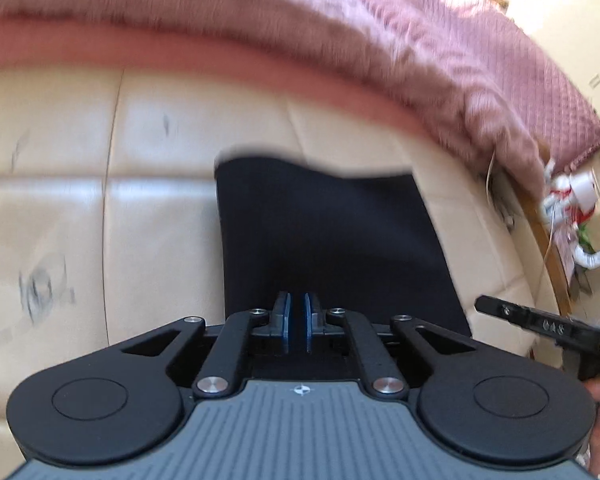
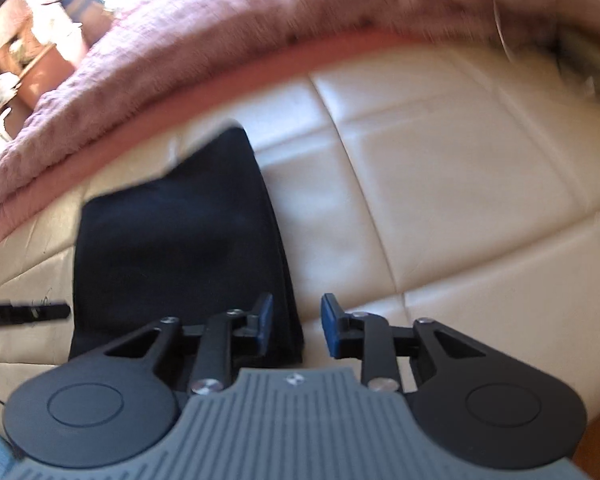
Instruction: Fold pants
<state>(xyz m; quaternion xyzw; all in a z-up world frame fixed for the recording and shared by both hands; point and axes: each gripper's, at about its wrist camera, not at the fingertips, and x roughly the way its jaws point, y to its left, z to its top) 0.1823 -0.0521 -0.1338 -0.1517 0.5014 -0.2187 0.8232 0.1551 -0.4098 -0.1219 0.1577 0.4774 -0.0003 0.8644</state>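
The dark navy pants (image 1: 324, 232) lie folded into a flat oblong on the cream leather sofa seat (image 1: 160, 200). My left gripper (image 1: 298, 320) hangs over their near edge, its blue pads drawn almost together with only a thin slit; no cloth is visibly pinched. In the right wrist view the pants (image 2: 172, 240) sit left of centre. My right gripper (image 2: 298, 328) stands open at their near right corner, one pad over the cloth's edge and the other over bare sofa (image 2: 440, 200). Each gripper's black finger shows in the other's view: the right one's fingers (image 1: 540, 322), the left one's fingers (image 2: 24, 312).
A fuzzy pink blanket (image 1: 300, 32) covers the sofa back behind the pants, also seen as the pink blanket (image 2: 260, 20). White and red clutter (image 1: 572, 208) sits past the sofa's right end by a wooden edge. More household clutter (image 2: 40, 52) lies far left.
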